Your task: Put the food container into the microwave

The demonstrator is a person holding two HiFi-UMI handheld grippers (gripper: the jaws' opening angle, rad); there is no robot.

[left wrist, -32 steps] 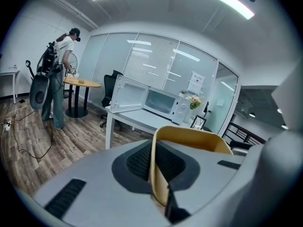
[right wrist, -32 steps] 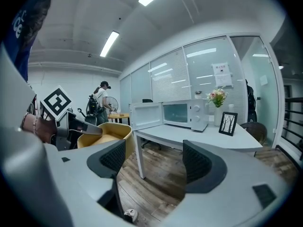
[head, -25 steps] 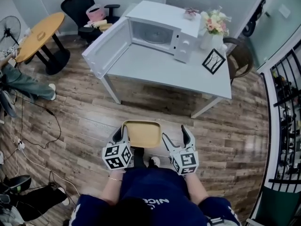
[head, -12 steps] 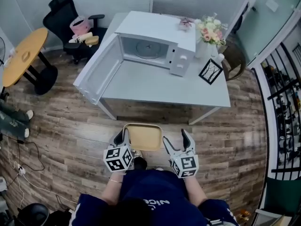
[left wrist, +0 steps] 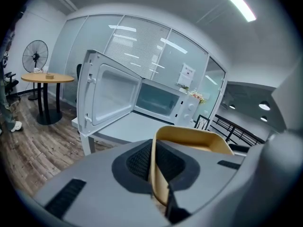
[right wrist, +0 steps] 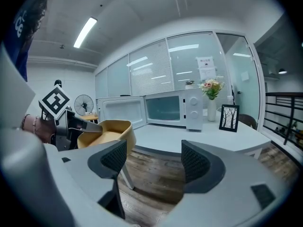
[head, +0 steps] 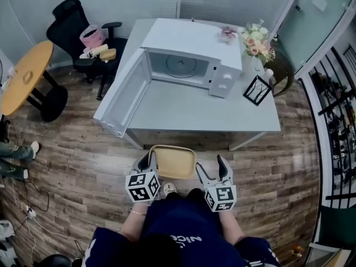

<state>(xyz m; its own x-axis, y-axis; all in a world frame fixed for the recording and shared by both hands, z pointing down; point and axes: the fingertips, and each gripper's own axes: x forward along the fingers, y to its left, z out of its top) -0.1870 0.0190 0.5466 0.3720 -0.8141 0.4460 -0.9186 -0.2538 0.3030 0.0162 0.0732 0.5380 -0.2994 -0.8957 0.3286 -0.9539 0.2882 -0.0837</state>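
Note:
A tan food container (head: 173,161) hangs over the wood floor in front of the white table (head: 194,110). My left gripper (head: 148,161) is shut on its left rim; in the left gripper view the thin rim (left wrist: 155,174) stands clamped between the dark pads. My right gripper (head: 211,169) is open to the right of the container, apart from it, with nothing between its pads (right wrist: 113,157). The white microwave (head: 189,54) sits on the table with its door (head: 119,96) swung wide open to the left and its cavity (left wrist: 158,100) bare.
A flower vase (head: 257,38) and a small picture frame (head: 257,90) stand right of the microwave. A black office chair (head: 83,24) with things on it and a round wooden table (head: 25,77) are at the left. A standing fan (left wrist: 35,56) is behind that table.
The table and microwave have come nearer to the grippers and container. Both grippers keep their pose, with the container still in the left one.

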